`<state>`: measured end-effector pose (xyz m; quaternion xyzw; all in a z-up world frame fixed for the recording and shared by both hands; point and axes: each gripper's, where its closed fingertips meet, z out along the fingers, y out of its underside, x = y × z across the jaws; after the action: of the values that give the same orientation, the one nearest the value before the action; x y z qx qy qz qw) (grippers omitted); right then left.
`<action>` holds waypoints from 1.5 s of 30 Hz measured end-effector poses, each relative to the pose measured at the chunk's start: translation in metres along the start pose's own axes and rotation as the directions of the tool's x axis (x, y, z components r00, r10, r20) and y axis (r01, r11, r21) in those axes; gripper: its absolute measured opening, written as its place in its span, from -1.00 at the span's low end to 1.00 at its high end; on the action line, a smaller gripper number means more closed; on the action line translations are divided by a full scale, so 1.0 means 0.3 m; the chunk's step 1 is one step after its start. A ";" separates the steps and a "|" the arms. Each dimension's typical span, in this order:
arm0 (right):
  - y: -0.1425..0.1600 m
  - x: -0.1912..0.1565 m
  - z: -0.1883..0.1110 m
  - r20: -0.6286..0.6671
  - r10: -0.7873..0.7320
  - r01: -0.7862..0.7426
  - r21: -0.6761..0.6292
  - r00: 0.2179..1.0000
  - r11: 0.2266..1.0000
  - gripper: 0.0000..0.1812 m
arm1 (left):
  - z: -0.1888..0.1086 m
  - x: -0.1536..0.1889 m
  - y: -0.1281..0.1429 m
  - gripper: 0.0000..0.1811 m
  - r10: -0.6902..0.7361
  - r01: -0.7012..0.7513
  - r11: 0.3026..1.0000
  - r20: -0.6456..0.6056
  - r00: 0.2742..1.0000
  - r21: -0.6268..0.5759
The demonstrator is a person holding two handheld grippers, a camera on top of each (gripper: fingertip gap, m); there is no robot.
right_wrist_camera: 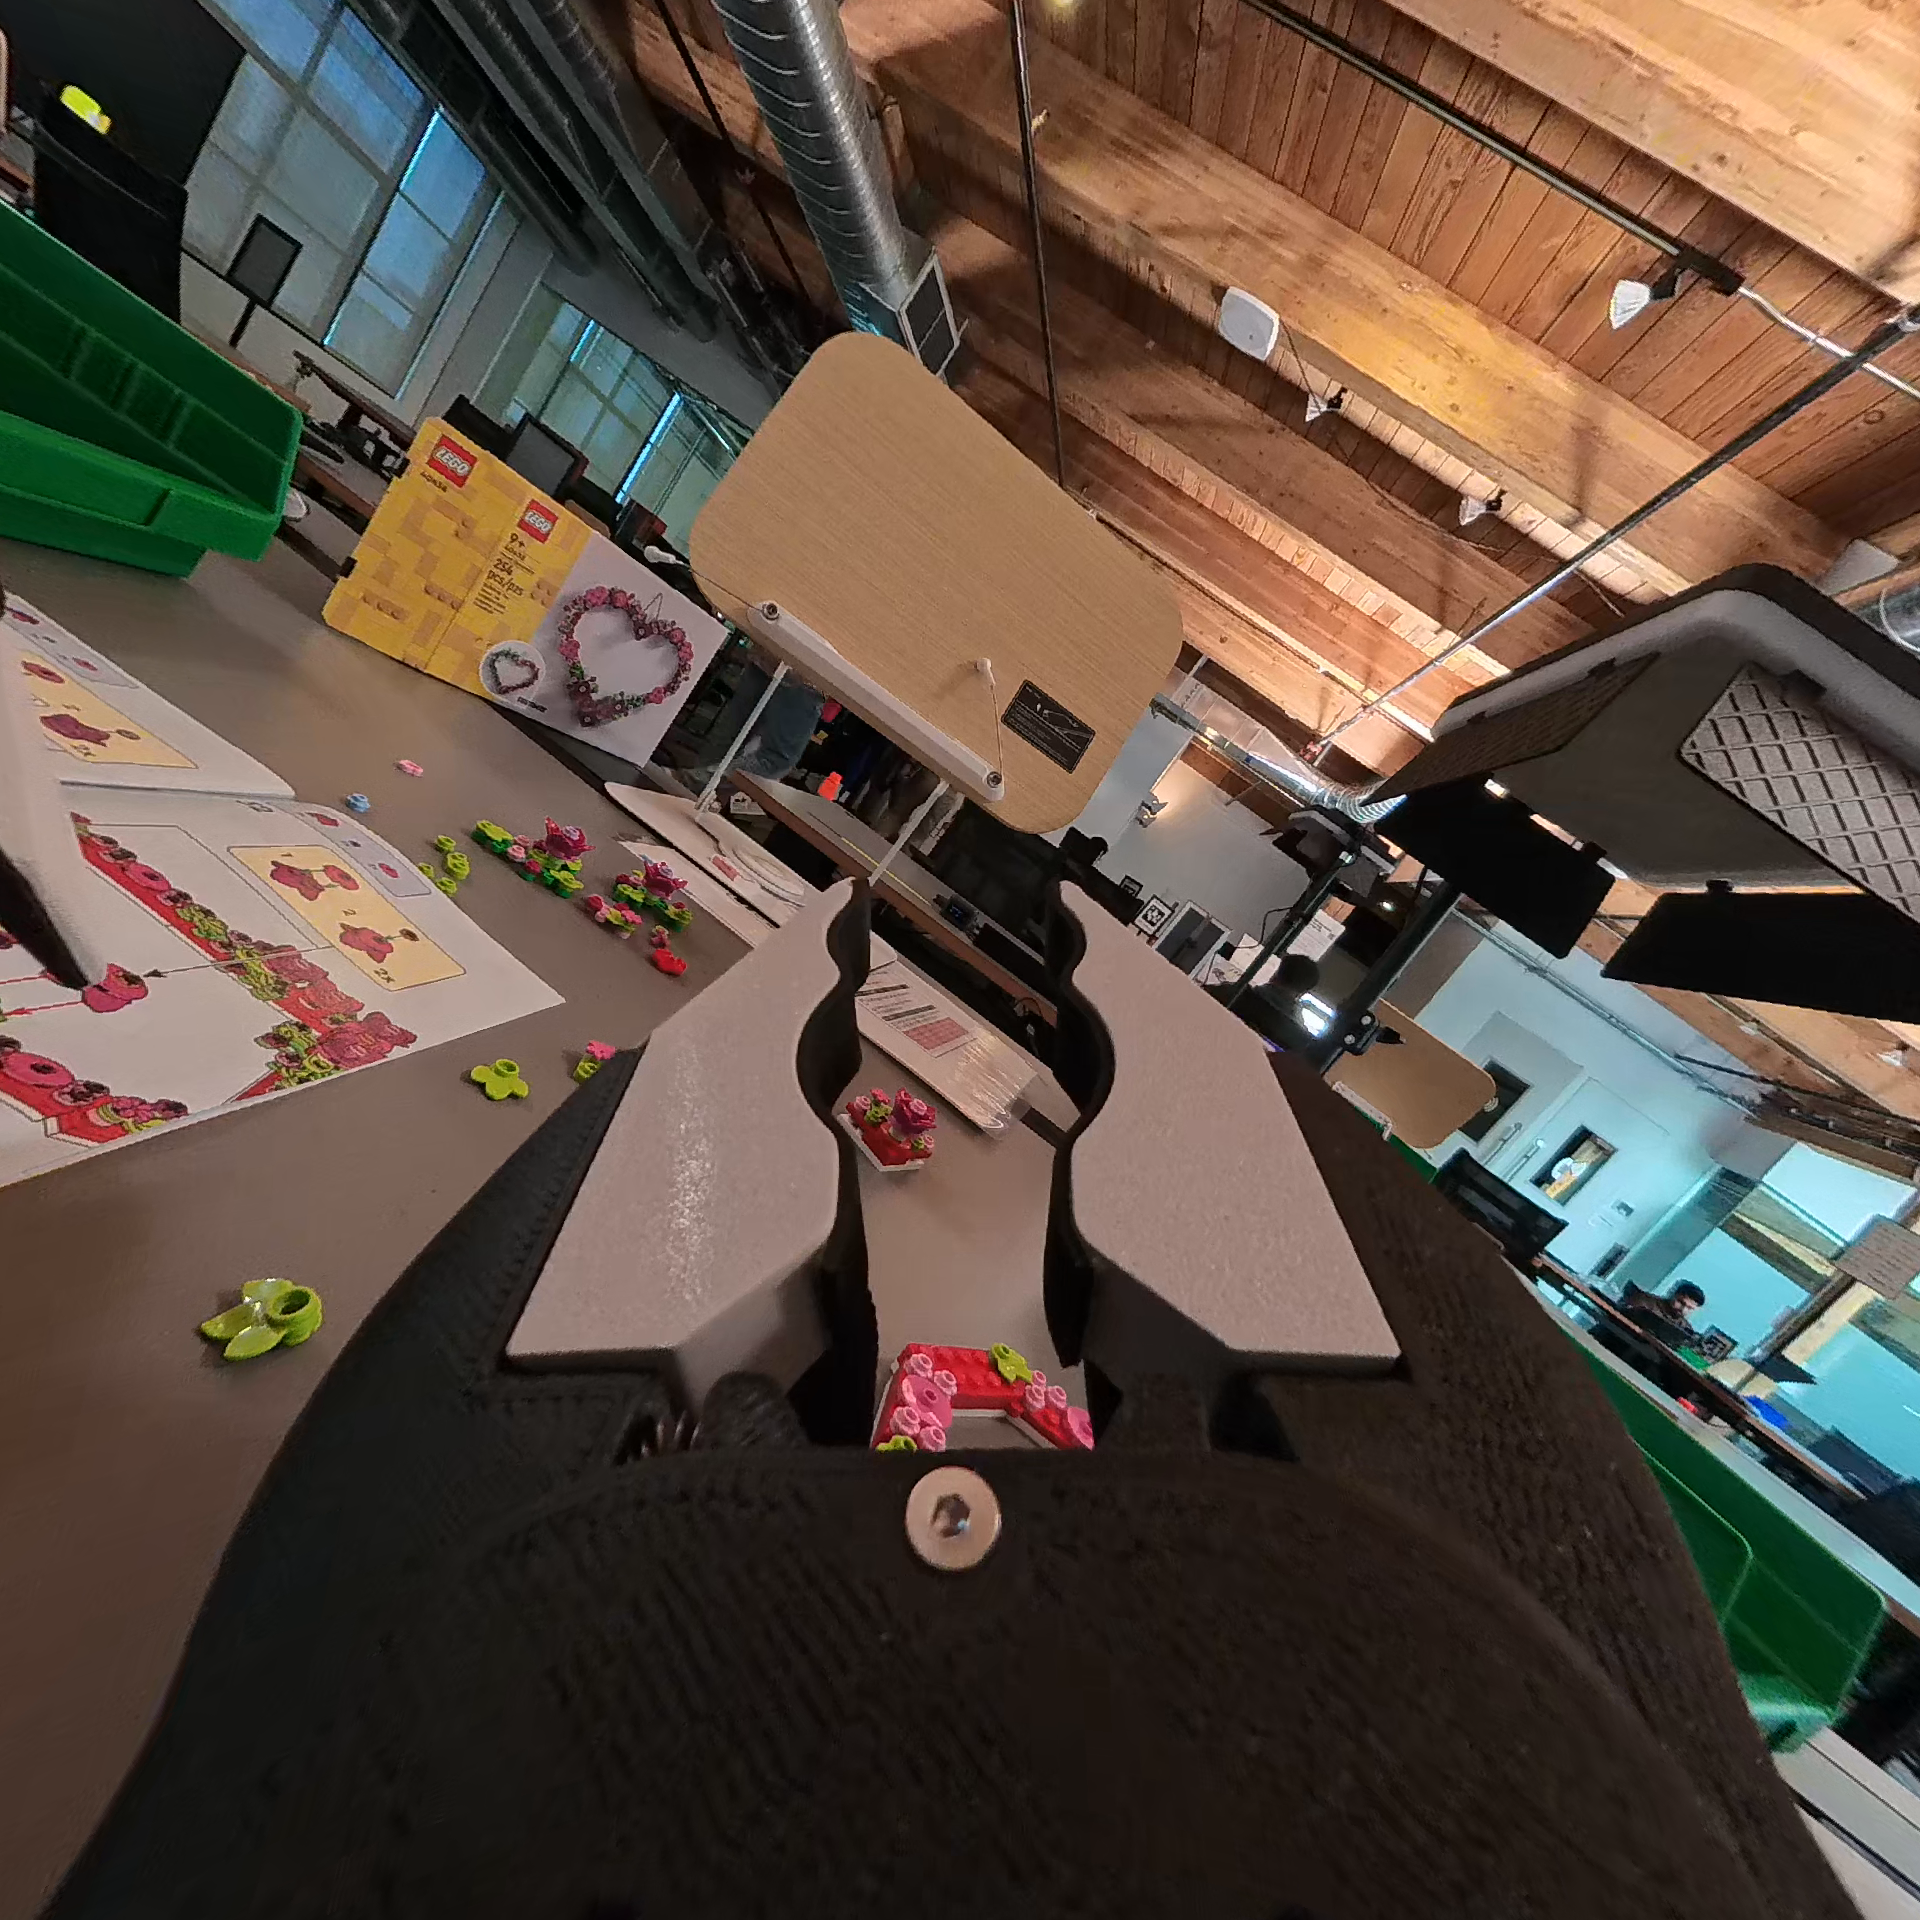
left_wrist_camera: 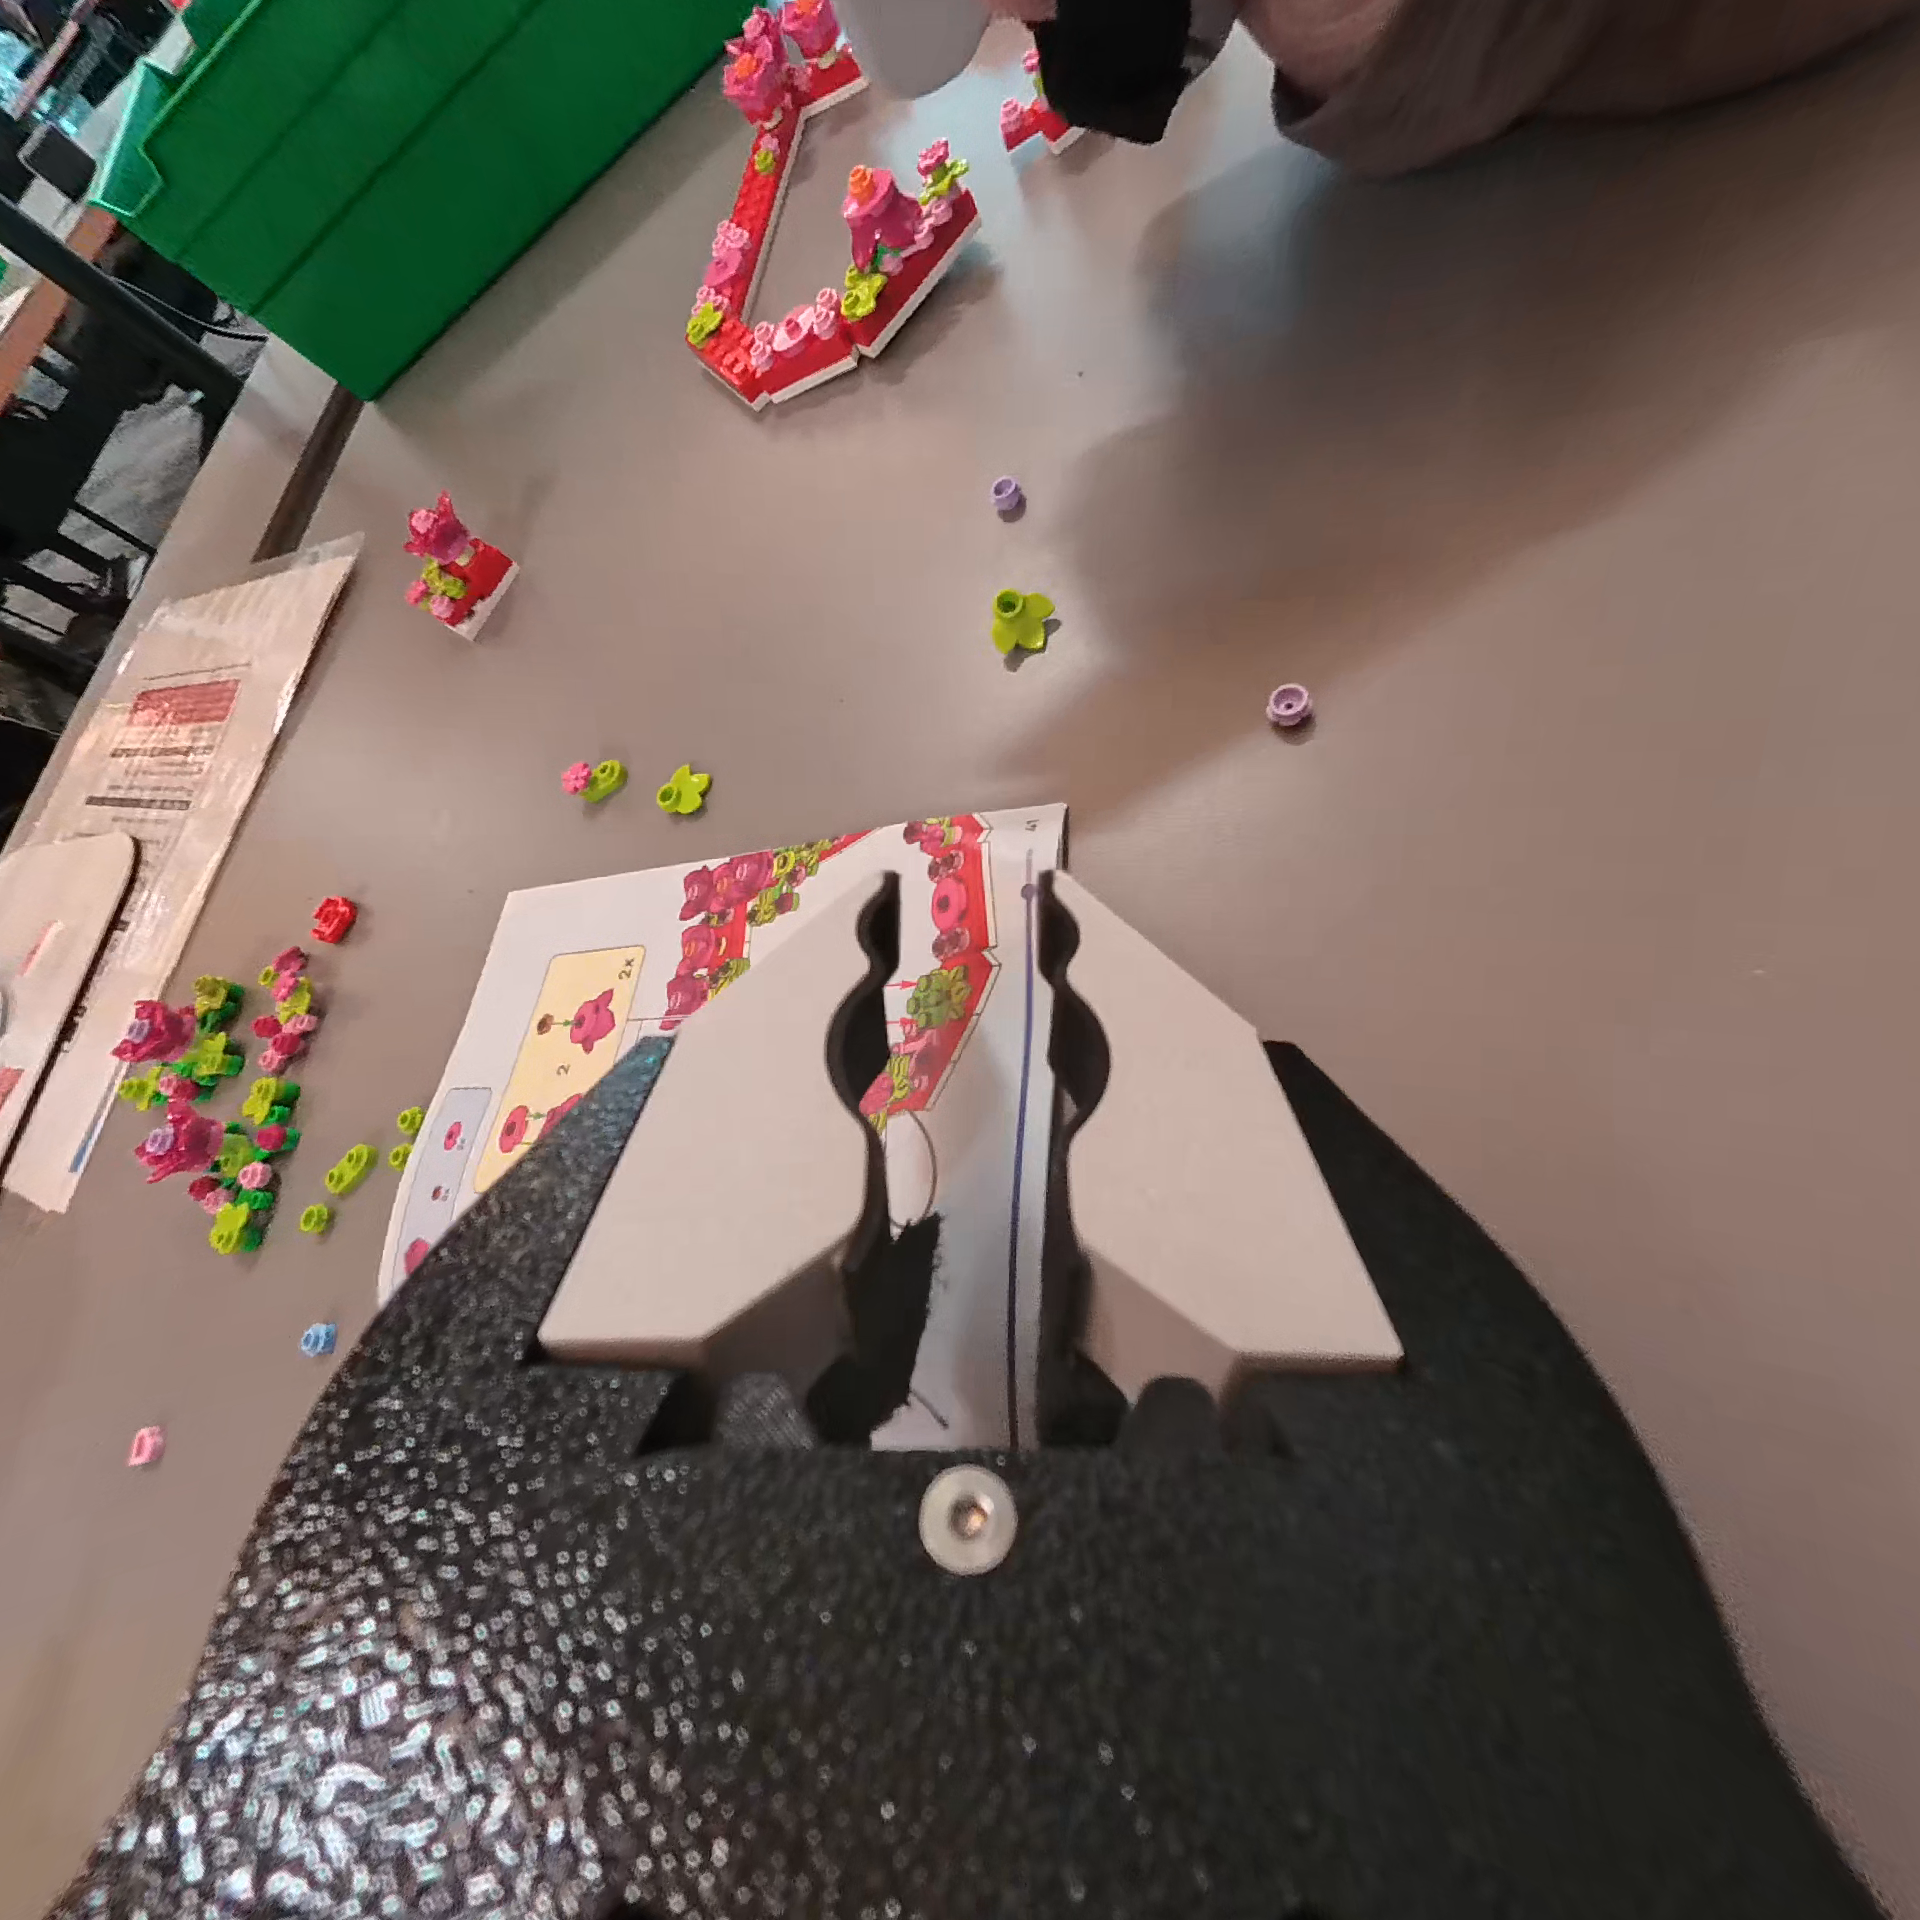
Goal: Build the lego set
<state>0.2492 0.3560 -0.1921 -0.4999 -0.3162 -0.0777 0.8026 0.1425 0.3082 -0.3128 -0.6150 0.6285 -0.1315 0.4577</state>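
Observation:
The half-built red heart frame point(left_wrist_camera: 821, 270) with pink flowers and lime leaves lies at the far side of the grey table point(left_wrist_camera: 1455, 727). My left gripper point(left_wrist_camera: 966, 883) is open and empty, low over the open instruction booklet point(left_wrist_camera: 582, 997). My right gripper point(right_wrist_camera: 961, 899) is open and empty; it shows in the left wrist view point(left_wrist_camera: 1112, 62) by the top of the heart. A corner of the frame point(right_wrist_camera: 977, 1392) shows under its finger bases. A small red block with a flower point(right_wrist_camera: 894, 1127) point(left_wrist_camera: 457, 566) stands apart, beyond the right gripper's fingers.
A pile of pink and green pieces point(left_wrist_camera: 218, 1101) lies left of the booklet. Loose lime leaves point(left_wrist_camera: 1023, 621) and lavender studs point(left_wrist_camera: 1289, 707) are scattered mid-table. Green bins point(left_wrist_camera: 395, 177) stand at the far left, a plastic bag point(left_wrist_camera: 177, 790) at the left edge. The set's box point(right_wrist_camera: 499, 592) stands behind. The grippers' ends are close to 15 centimeters from one another.

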 end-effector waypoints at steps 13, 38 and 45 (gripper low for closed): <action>0.008 0.000 0.003 0.001 0.008 -0.008 -0.011 1.000 1.000 -0.66 | 0.008 0.014 -0.010 -0.75 0.017 -0.017 1.000 0.008 1.000 0.014; 0.018 -0.002 0.007 0.008 0.015 -0.014 -0.022 1.000 1.000 -0.67 | 0.007 -0.003 -0.001 -0.76 0.055 -0.054 0.998 0.052 0.997 -0.006; 0.021 -0.003 0.008 0.010 0.015 -0.015 -0.025 1.000 1.000 -0.68 | 0.007 -0.009 0.003 -0.82 0.087 -0.086 0.996 0.077 0.993 -0.015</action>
<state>0.2503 0.3609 -0.1967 -0.5127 -0.3157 -0.0732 0.7951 0.1431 0.3116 -0.3137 -0.5943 0.6371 -0.0840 0.4835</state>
